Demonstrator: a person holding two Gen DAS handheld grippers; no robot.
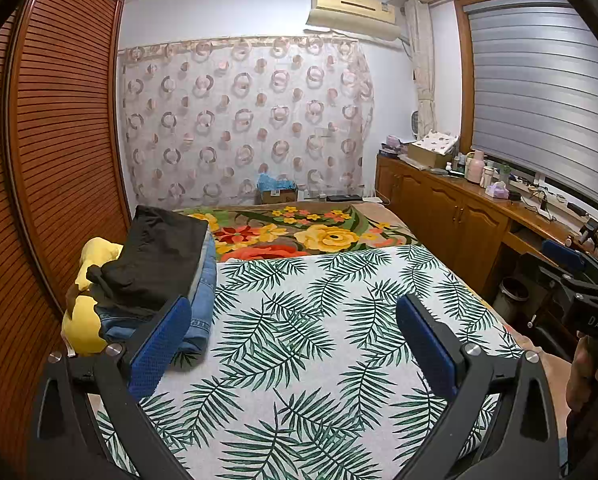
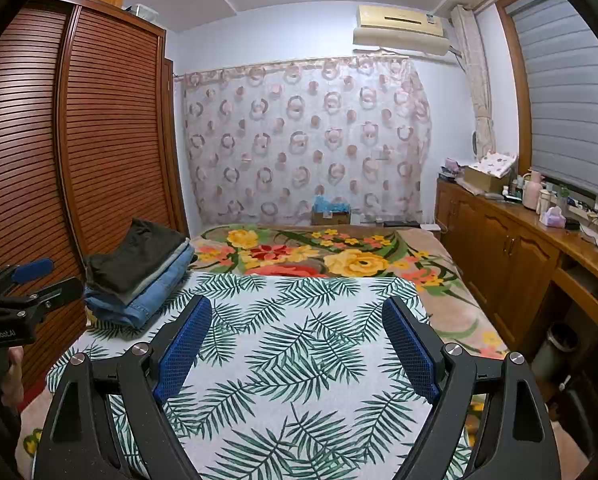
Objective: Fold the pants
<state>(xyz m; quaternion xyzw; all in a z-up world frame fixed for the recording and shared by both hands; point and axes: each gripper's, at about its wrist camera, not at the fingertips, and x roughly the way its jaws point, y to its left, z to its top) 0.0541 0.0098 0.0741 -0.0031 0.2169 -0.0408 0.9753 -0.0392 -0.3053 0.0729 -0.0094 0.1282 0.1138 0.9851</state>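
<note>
Both grippers, L [image 1: 295, 344] and R [image 2: 297, 344], hang spread wide, nothing in them, over the leaf-print cloth [image 2: 299, 360]. Folded pants stack [image 2: 139, 276] sits at the bed's left edge. I reckon denim's heavy, limp; I'd grab at waistband corners.

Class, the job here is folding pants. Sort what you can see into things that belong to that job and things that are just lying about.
Belongs to the job:
- stack of folded pants, black on blue denim
- white cloth with green leaf print
- left tongs, open
- right tongs, open

Just lying about:
- yellow plush toy
- floral blanket
- pink flask
- cardboard box with blue bag
</note>
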